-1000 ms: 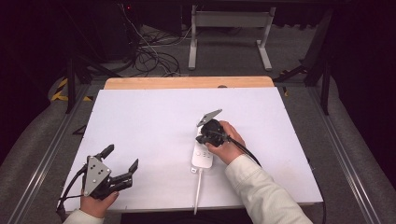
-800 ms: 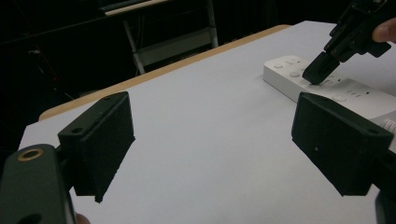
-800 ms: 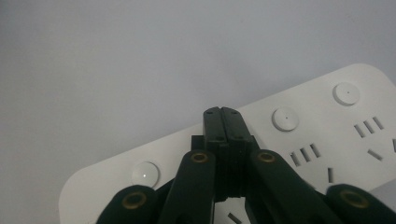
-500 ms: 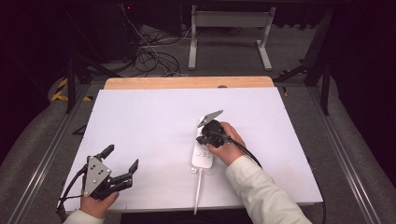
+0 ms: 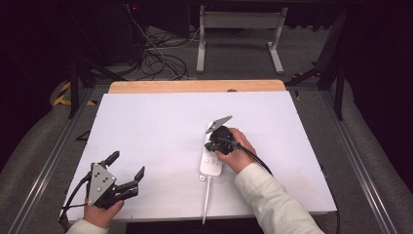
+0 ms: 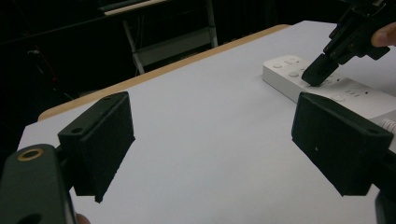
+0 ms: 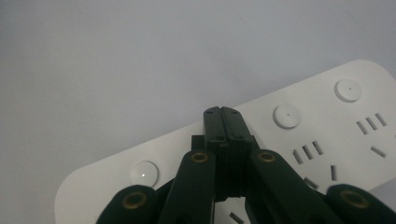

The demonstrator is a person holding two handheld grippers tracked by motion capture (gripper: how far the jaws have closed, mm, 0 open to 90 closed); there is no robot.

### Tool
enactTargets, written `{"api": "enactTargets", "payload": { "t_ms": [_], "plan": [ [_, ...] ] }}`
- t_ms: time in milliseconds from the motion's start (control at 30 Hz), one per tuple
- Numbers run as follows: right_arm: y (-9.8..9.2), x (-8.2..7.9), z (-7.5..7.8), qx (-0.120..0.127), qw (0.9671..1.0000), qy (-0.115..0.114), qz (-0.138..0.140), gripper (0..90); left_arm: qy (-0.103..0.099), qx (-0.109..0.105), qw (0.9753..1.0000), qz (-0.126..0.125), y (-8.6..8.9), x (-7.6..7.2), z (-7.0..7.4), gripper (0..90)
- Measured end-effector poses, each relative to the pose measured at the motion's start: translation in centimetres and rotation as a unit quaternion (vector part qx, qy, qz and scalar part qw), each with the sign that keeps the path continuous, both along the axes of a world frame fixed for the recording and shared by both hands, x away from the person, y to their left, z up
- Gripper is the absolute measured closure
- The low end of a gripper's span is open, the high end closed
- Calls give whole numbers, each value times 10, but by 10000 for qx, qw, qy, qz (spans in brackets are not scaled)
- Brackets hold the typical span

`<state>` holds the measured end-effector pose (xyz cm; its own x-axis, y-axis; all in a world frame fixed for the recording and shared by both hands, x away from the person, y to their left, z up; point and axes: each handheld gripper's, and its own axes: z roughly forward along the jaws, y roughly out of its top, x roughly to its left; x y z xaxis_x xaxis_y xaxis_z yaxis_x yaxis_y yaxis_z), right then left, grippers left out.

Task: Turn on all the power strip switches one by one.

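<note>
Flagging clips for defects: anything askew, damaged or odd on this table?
Nothing stands out. The white power strip lies flat and looks intact, its cord running off the near edge. The right gripper, shut, presses on its top face; the left gripper is open, apart.

room dark | grey floor [image 5: 243, 58] | cables [image 5: 156, 58] | white metal stand [image 5: 238, 29] | white tabletop [image 5: 146, 126]
</note>
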<state>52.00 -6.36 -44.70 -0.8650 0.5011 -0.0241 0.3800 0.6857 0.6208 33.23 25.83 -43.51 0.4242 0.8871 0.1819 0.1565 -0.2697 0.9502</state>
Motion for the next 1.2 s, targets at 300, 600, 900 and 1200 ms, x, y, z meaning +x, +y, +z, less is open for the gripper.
{"api": "enactTargets", "payload": {
  "t_ms": [300,600,900,1200],
  "plan": [
    [-1,-1,-3,36,10000,-65,3,900,-9,-11,10000,4,0,0,0,134],
    [-4,-3,10,402,9990,-195,-79,900,-4,-9,10000,8,1,0,0,134],
    [-14,6,24,538,9979,-294,-224,900,6,0,10000,19,1,1,0,134],
    [-12,12,26,491,9979,-339,-262,900,19,1,10000,12,1,2,-1,134]
  ]
}}
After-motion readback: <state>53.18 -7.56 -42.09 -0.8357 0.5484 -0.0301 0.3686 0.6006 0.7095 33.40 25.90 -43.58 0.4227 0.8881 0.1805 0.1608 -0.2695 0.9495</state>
